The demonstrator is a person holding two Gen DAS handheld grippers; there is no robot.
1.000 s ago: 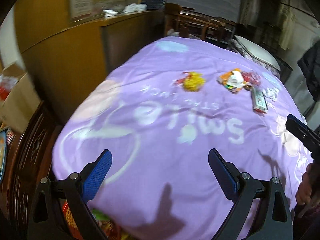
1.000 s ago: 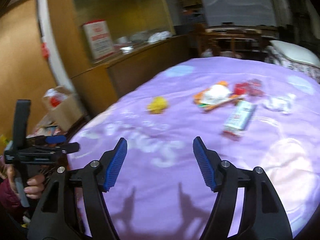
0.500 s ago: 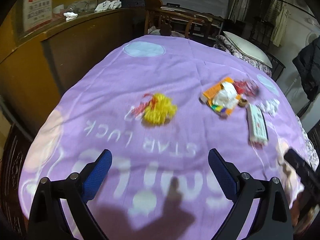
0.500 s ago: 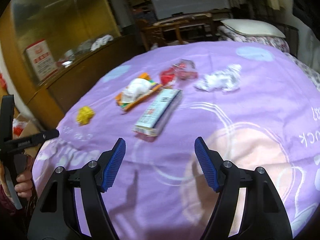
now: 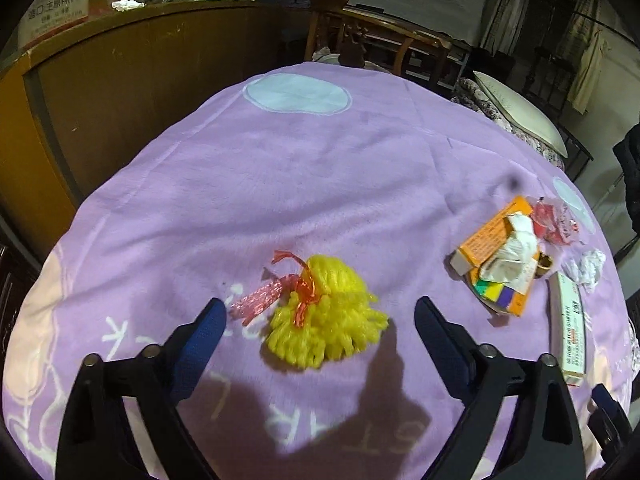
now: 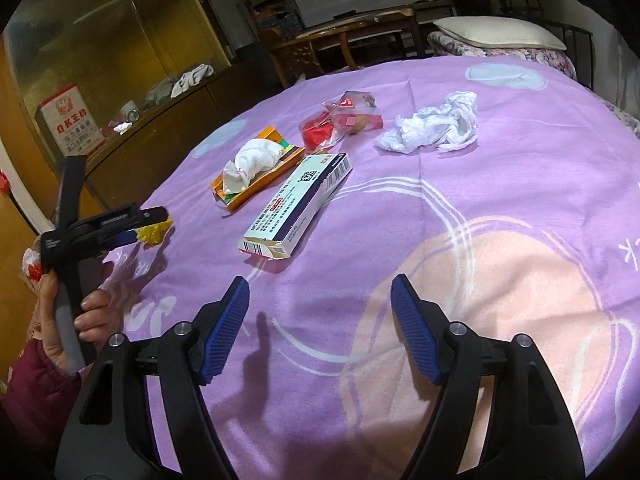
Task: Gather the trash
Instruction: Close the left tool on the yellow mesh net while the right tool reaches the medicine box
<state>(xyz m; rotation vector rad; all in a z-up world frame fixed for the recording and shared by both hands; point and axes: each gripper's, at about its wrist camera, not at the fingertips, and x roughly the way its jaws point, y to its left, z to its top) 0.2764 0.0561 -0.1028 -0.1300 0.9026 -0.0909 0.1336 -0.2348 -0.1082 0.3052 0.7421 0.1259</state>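
A purple blanket (image 5: 320,184) printed with white lettering and pale blobs is covering the bed, and the trash is lying scattered across it.

The left gripper (image 5: 320,320) is hanging over the blanket near its left edge, its jaws closing around a yellow tuft (image 5: 332,320) but not touching it yet. The tuft is a fluffy bundle of bright yellow strands, tied with a crinkled pink ribbon (image 5: 272,292) that is trailing off to its left. In the right wrist view a hand (image 6: 80,312) in a dark red sleeve is gripping the handle of that gripper.

The right gripper (image 6: 320,328) is pointing down at a bare stretch of blanket nearer the middle, its jaws opening with nothing between them. Just beyond its fingertips a long white carton (image 6: 298,204) with blue print and barcodes is lying flat, one end flap torn open. Beside it, toward the far left, an orange box (image 6: 256,176) is lying on its side with a crumpled white tissue (image 6: 252,160) resting on top. Farther back, a clear wrapper (image 6: 352,116) holding red scraps is sitting next to a red crumpled piece (image 6: 316,132). To the right of those, well apart from the carton, a wad of white paper (image 6: 436,124) is lying loosely bunched.
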